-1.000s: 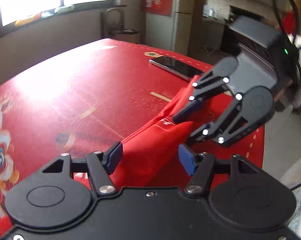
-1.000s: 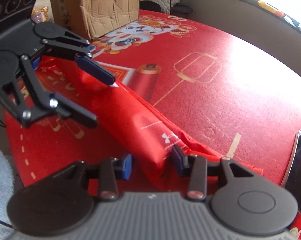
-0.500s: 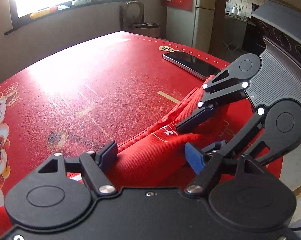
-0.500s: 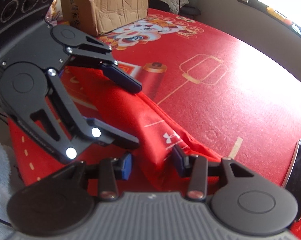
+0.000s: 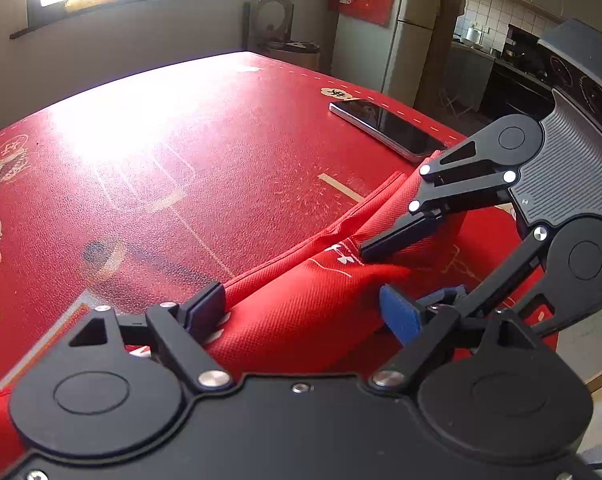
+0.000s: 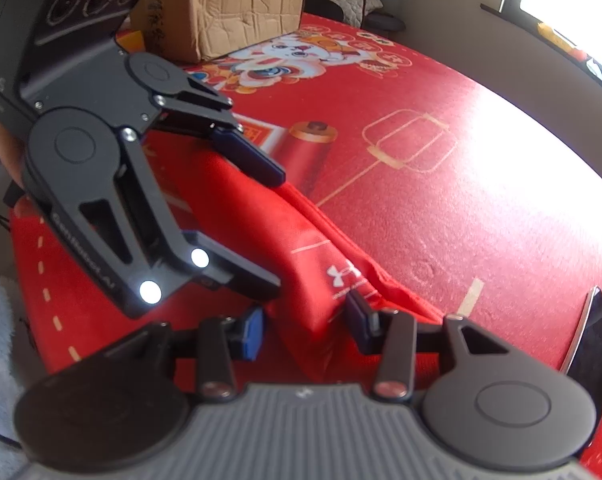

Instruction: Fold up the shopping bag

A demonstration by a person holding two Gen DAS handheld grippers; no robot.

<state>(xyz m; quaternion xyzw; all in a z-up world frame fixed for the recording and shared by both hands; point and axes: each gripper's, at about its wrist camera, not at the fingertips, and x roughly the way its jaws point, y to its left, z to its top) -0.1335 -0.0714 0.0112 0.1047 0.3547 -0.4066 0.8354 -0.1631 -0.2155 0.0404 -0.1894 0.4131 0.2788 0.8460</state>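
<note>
While the folded red shopping bag (image 5: 301, 312) lay on the red printed tablecloth (image 5: 181, 168), the left gripper (image 5: 301, 308) straddled one end, jaws opening, far pad clear of cloth. The right gripper (image 6: 309, 328) straddled the other end; grip unclear. Phone (image 5: 389, 128) lay nearby.

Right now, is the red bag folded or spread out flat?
Folded: the bag lies bunched into a narrow raised ridge on the table, not spread flat.
</note>
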